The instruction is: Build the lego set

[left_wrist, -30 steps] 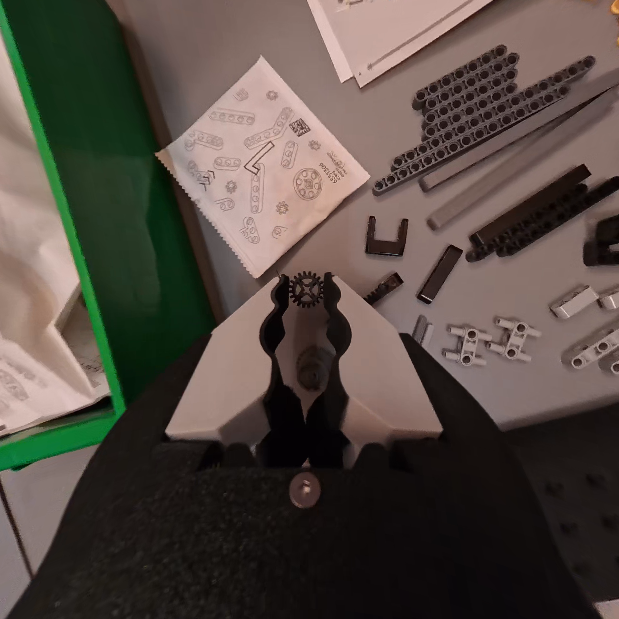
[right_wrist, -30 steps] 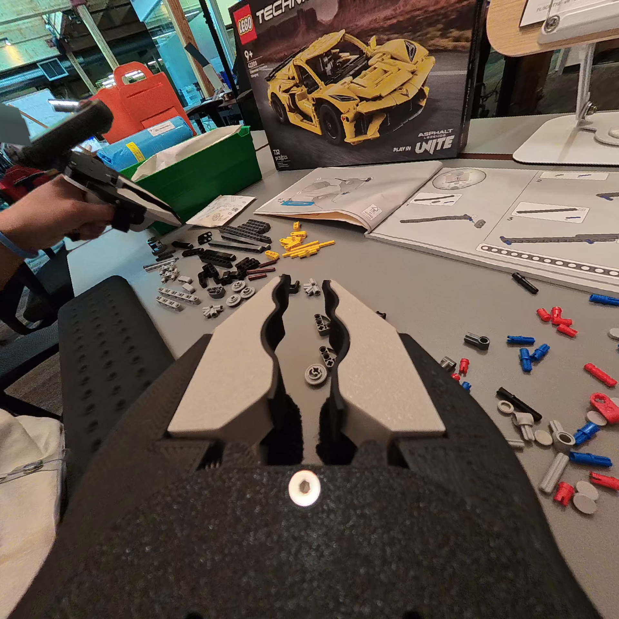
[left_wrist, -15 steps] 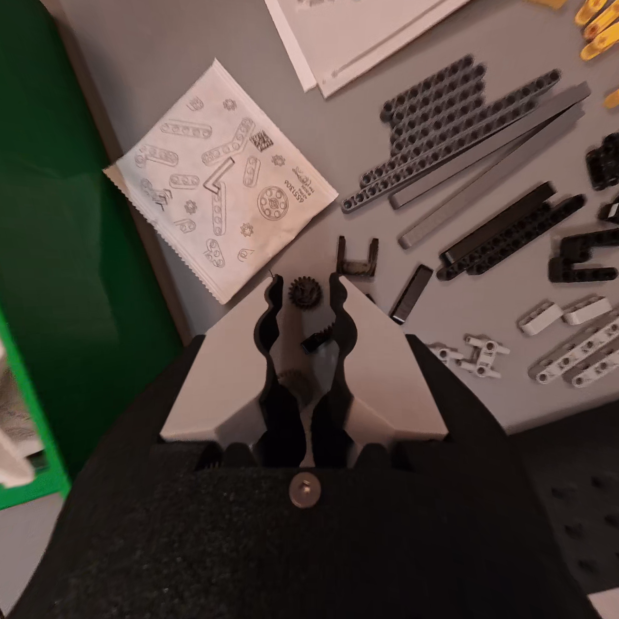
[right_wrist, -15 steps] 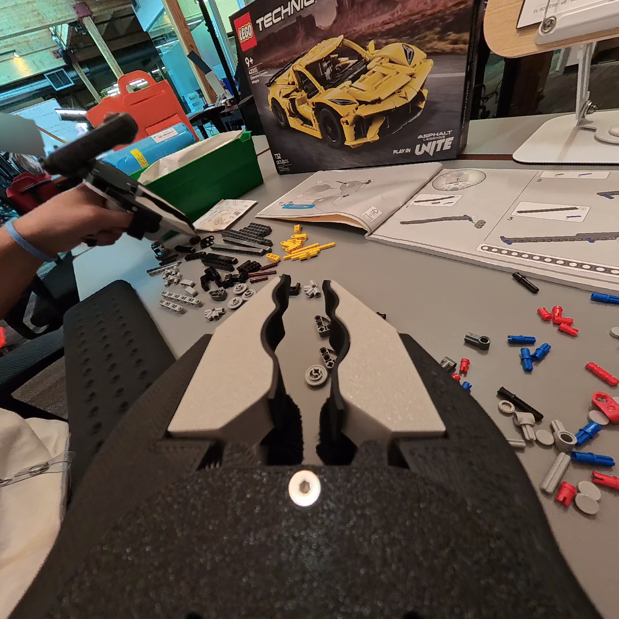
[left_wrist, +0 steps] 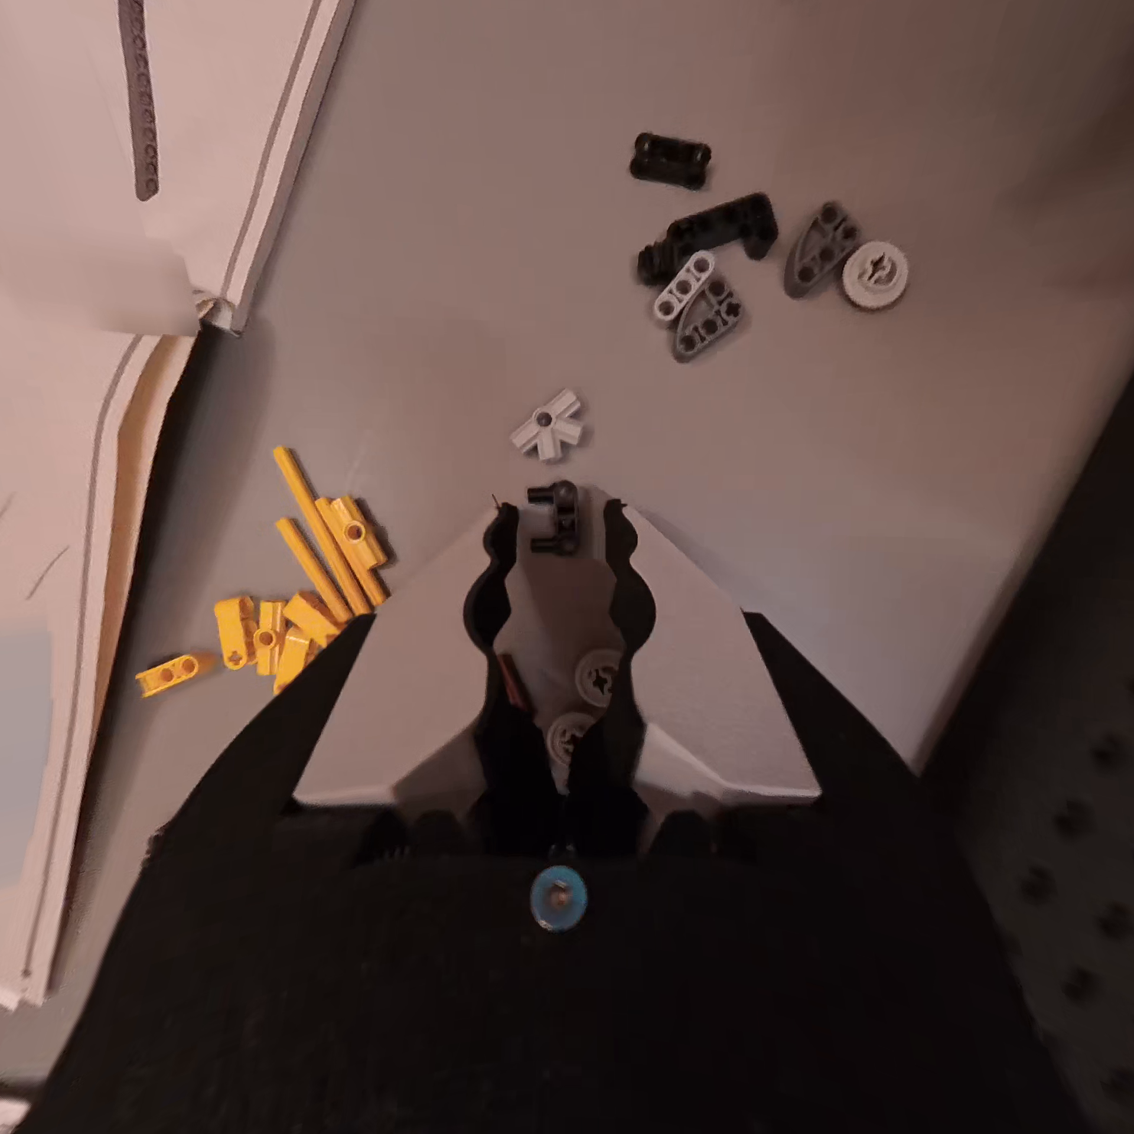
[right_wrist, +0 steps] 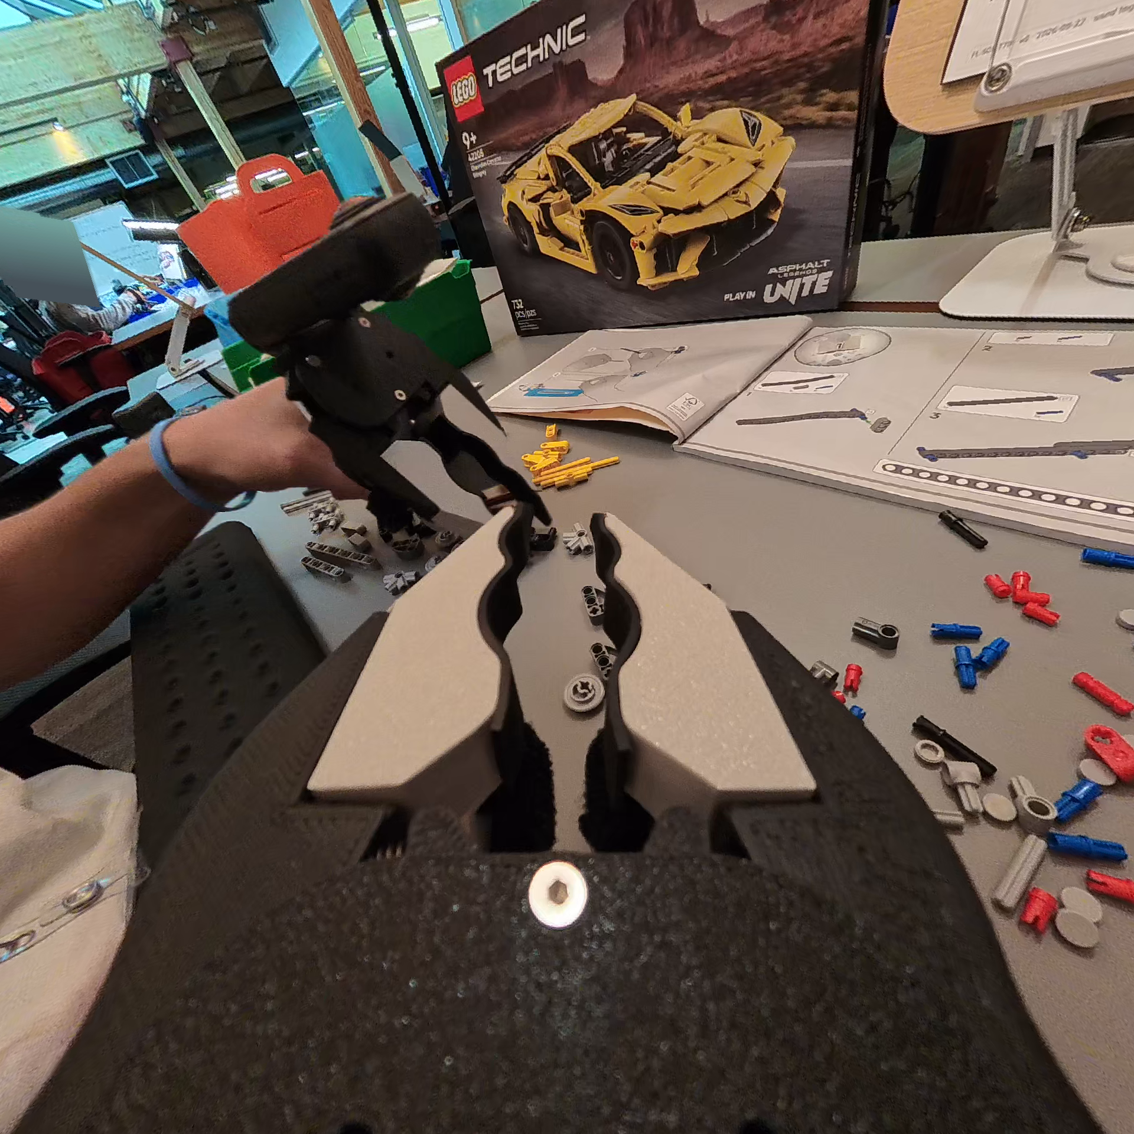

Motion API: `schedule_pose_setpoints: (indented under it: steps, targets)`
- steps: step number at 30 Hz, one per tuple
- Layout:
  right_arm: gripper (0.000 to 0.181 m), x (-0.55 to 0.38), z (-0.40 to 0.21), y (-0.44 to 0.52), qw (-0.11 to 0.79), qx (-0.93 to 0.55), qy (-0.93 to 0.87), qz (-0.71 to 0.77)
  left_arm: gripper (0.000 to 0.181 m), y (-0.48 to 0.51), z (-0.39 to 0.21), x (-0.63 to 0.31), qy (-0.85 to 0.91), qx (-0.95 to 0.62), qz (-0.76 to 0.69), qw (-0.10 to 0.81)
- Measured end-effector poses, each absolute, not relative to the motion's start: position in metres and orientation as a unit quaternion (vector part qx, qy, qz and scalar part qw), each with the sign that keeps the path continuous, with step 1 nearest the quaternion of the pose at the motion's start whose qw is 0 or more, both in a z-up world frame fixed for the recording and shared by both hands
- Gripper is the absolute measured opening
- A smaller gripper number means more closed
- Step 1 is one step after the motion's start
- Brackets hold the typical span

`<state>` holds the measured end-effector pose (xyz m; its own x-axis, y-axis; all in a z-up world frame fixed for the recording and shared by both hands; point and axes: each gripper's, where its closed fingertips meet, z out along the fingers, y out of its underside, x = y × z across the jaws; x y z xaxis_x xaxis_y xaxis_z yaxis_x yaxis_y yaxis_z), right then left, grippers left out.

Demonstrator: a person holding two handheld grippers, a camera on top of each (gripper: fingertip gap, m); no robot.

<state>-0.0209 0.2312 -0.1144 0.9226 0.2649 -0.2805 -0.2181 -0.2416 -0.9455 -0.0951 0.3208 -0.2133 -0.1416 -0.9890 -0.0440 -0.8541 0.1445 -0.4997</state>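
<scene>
While poised spread and empty, left claw (left_wrist: 557,512) straddling small black connector (left_wrist: 555,518) flat on counter (left_wrist: 798,491), long axis running fore-aft between its tips; pale grey hub (left_wrist: 547,432) just beyond; right claw (right_wrist: 555,528) farther, likewise spread, empty.

My left gripper (left_wrist: 557,509) points steeply down at the tabletop (left_wrist: 798,466), jaws parted and holding nothing, my left hand (right_wrist: 264,442) wrapped round its handle. My right gripper (right_wrist: 555,521) hovers low over the tabletop, near level, jaws parted and bare.
</scene>
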Motion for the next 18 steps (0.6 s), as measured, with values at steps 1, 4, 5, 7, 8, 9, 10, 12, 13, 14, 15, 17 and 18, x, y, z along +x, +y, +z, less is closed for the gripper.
schedule_pose_setpoints:
  steps: [1, 4, 5, 7, 8, 9, 10, 12, 13, 14, 15, 17, 18]
  targets:
    - [0.020, -0.021, -0.114, 0.231, 0.617, -0.762, -0.015, 0.198, 0.023, 0.321, -0.214, -0.093, 0.728, -0.634, -0.189, 0.179]
    - [0.020, -0.021, -0.113, 0.231, 0.617, -0.760, -0.014, 0.202, 0.006, 0.322, -0.212, -0.097, 0.730, -0.634, -0.193, 0.167]
    - [0.020, -0.021, -0.113, 0.231, 0.616, -0.760, -0.014, 0.204, 0.006, 0.325, -0.207, -0.100, 0.728, -0.635, -0.190, 0.174]
    - [0.020, -0.021, -0.113, 0.231, 0.617, -0.760, -0.015, 0.203, 0.006, 0.340, -0.193, -0.118, 0.718, -0.645, -0.181, 0.189]
    - [0.020, -0.021, -0.113, 0.231, 0.617, -0.760, -0.015, 0.203, 0.006, 0.352, -0.184, -0.130, 0.706, -0.657, -0.176, 0.199]
    - [0.020, -0.021, -0.113, 0.231, 0.617, -0.760, -0.016, 0.202, 0.007, 0.363, -0.175, -0.144, 0.692, -0.670, -0.172, 0.208]
    - [0.020, -0.021, -0.113, 0.231, 0.617, -0.760, -0.016, 0.202, 0.006, 0.374, -0.167, -0.160, 0.682, -0.679, -0.166, 0.216]
    - [0.020, -0.022, -0.114, 0.231, 0.616, -0.762, -0.017, 0.201, 0.006, 0.397, -0.155, -0.193, 0.665, -0.695, -0.132, 0.238]
    - [0.020, -0.022, -0.114, 0.231, 0.615, -0.763, -0.017, 0.200, 0.006, 0.405, -0.153, -0.210, 0.659, -0.703, -0.115, 0.240]
    - [0.020, -0.022, -0.115, 0.231, 0.614, -0.763, -0.018, 0.200, 0.006, 0.410, -0.151, -0.225, 0.654, -0.710, -0.101, 0.238]
    - [0.020, -0.022, -0.115, 0.231, 0.614, -0.764, -0.018, 0.198, 0.006, 0.415, -0.150, -0.239, 0.649, -0.717, -0.091, 0.239]
    - [0.020, -0.022, -0.115, 0.232, 0.613, -0.765, -0.019, 0.196, 0.006, 0.420, -0.151, -0.262, 0.634, -0.731, -0.082, 0.238]
    - [0.020, -0.022, -0.116, 0.232, 0.612, -0.766, -0.019, 0.195, 0.006, 0.420, -0.151, -0.271, 0.626, -0.738, -0.085, 0.237]
